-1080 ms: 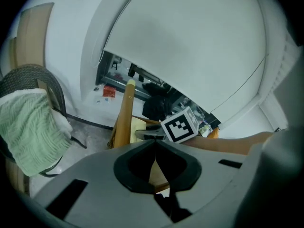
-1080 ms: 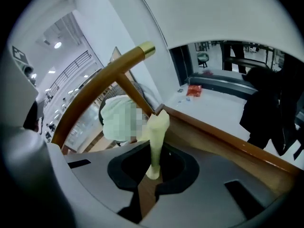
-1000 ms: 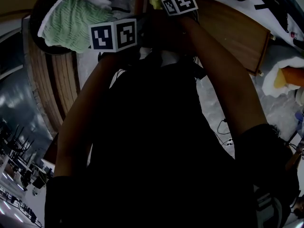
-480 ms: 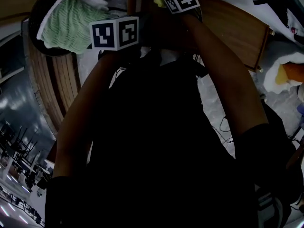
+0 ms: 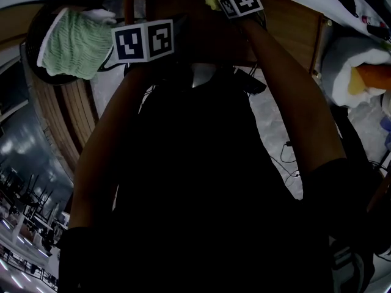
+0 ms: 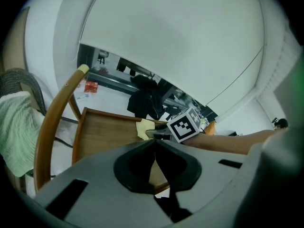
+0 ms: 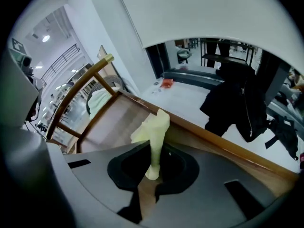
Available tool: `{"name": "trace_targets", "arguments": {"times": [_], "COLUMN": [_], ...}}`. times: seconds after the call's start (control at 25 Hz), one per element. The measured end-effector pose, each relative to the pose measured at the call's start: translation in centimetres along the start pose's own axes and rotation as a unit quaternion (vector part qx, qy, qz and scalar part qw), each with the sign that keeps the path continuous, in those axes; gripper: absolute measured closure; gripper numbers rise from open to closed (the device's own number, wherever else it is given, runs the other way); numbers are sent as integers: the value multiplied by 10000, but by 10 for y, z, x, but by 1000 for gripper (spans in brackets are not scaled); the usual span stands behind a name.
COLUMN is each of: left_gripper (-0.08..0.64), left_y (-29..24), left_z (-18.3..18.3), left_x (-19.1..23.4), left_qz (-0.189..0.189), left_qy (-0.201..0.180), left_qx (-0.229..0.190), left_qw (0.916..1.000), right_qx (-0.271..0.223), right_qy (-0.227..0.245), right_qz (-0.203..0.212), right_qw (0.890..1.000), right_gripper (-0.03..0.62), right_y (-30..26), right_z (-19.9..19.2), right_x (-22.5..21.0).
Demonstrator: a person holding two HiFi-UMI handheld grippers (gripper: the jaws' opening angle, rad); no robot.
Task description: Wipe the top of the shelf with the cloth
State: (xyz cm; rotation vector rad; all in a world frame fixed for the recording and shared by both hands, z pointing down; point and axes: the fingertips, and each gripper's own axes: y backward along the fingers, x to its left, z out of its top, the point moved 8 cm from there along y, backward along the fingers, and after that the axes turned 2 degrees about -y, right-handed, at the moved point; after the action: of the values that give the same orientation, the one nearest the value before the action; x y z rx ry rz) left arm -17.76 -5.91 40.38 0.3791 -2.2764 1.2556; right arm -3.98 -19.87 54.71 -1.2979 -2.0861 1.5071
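Far on my left is a fluffy green towel (image 5: 70, 41). Next comes my left gripper (image 6: 155, 141). Its fingers are shut tight together with nothing in them. To the right of it is my right gripper (image 7: 155, 145). Its fingers pinch the small pale yellow cloth (image 7: 154, 125), which sticks out in front. The flat brown wooden shelf top (image 7: 114, 122) lies just under and ahead of the cloth, so I think my right hand should do the rubbing. I cannot tell if the cloth touches the wood yet.
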Motion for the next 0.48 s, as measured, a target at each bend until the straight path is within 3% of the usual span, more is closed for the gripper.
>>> {"name": "trace_targets", "arguments": {"times": [0.32,0.48], "left_gripper": [549,549], "left_y": [-38,-59], "left_z": [-4,-7], "left_x": [-50,-63], "left_qz": [54,152], "left_qy": [-156,-23], "left_qx": [129,121], "left_qw": [9998,9998], "right_qx": [-70,-57], "right_qy": [-264,-377], "right_qz": [-285,-455], "right_qw": [9992,9982], "right_gripper": [549,549], "right_y": [48,68], "right_z": [-39,-56], "right_x": [-71,-103]}}
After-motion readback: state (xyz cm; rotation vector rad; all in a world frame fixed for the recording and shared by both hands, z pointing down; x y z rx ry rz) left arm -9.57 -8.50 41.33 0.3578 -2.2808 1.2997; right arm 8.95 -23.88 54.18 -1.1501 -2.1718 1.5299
